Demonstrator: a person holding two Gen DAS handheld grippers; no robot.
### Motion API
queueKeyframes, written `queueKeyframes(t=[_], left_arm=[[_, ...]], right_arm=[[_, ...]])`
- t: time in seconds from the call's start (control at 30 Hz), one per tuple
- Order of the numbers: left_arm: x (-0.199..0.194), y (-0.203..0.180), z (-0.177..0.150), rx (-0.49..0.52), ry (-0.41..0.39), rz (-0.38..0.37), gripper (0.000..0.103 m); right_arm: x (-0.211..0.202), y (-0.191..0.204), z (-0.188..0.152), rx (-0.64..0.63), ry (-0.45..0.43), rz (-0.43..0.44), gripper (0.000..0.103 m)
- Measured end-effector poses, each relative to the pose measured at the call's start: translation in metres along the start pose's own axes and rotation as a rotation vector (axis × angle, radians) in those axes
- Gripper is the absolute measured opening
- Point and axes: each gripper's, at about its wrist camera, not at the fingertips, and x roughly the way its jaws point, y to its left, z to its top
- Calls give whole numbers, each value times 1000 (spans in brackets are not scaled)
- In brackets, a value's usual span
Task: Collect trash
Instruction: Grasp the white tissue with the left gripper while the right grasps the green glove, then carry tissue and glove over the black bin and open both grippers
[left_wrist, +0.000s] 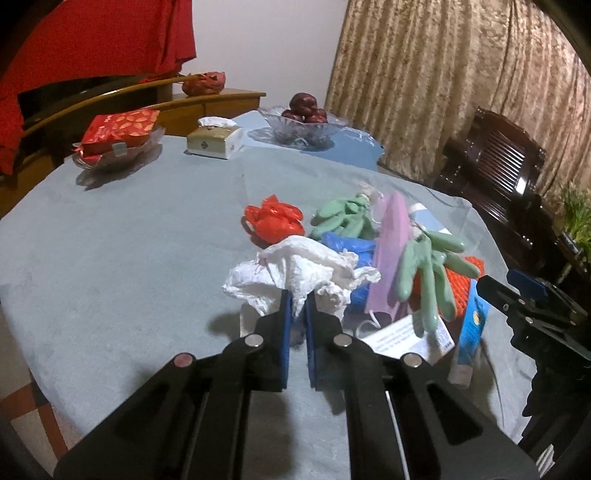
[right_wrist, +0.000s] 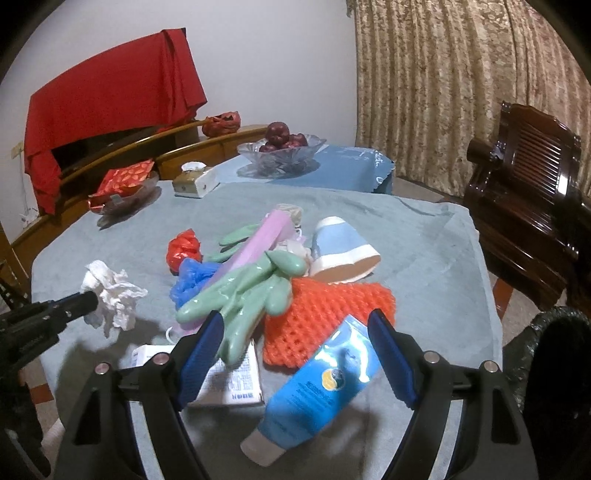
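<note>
My left gripper (left_wrist: 299, 299) is shut on a crumpled white tissue (left_wrist: 295, 275), held just above the grey-blue tablecloth (left_wrist: 110, 258); the right wrist view shows the same tissue (right_wrist: 110, 291) at that gripper's tip (right_wrist: 86, 301). A trash pile lies to its right: a red plastic bag (left_wrist: 273, 218), blue plastic bag (left_wrist: 347, 247), green rubber gloves (left_wrist: 424, 273), a purple strip (left_wrist: 391, 236), orange foam net (right_wrist: 325, 317), a white box (right_wrist: 236, 384) and a paper cup (right_wrist: 343, 247). My right gripper (right_wrist: 295, 350) stands open above a blue tube (right_wrist: 317, 387).
At the table's far side stand a glass bowl of red fruit (left_wrist: 303, 122), a tissue box (left_wrist: 214, 138) and a dish with a red packet (left_wrist: 114, 136). A dark wooden chair (right_wrist: 528, 206) stands right. A black trash bag (right_wrist: 554, 354) sits at the right edge.
</note>
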Motion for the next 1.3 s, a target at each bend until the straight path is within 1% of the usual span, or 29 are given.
queueKeyframes(t=[0.13,0.23,0.27,0.3,0.33,0.4,0.43,0.5,0.53,0.57,0.6,0.7,0.8,1.03,1.2,1.3], left_arm=[[9,-3,4,8,-4,8,7],[16,-3,8,-5,-5,5,7],[18,-2,9,-10,-5,5,7],[19,-2,9,-13,-5,5,7],[20,-1,10,-17,-5,4,7],[21,-1,11,-16,-6,3,7],[21,-2,11,-11,-7,3,7],[21,-3,12,-4,-8,5,7],[21,-3,12,-4,-8,5,7],[20,-3,13,-8,-9,3,7],[20,-3,13,-10,-10,2,7],[17,-5,16,-9,-18,-1,7],[13,-8,19,-6,-27,-5,7],[-5,-24,32,12,-65,-30,7],[-19,-45,39,37,-85,-61,7],[-27,-67,40,68,-97,-95,7]], right_arm=[[16,7,9,-3,-3,1,79],[27,11,14,-8,0,3,79],[31,11,14,-9,3,5,77],[36,12,16,-11,11,11,72],[41,13,16,-15,26,16,70],[50,14,16,-16,54,27,60],[55,14,16,-13,72,45,55],[61,15,15,-17,96,73,36],[63,16,15,-21,98,85,34],[62,16,15,-22,94,102,27],[60,16,15,-23,92,115,22],[53,16,19,-33,76,137,16],[43,12,26,-9,54,169,14],[5,4,45,-7,-38,204,14],[-28,-11,53,9,-95,196,14],[-47,-27,53,25,-116,175,14]])
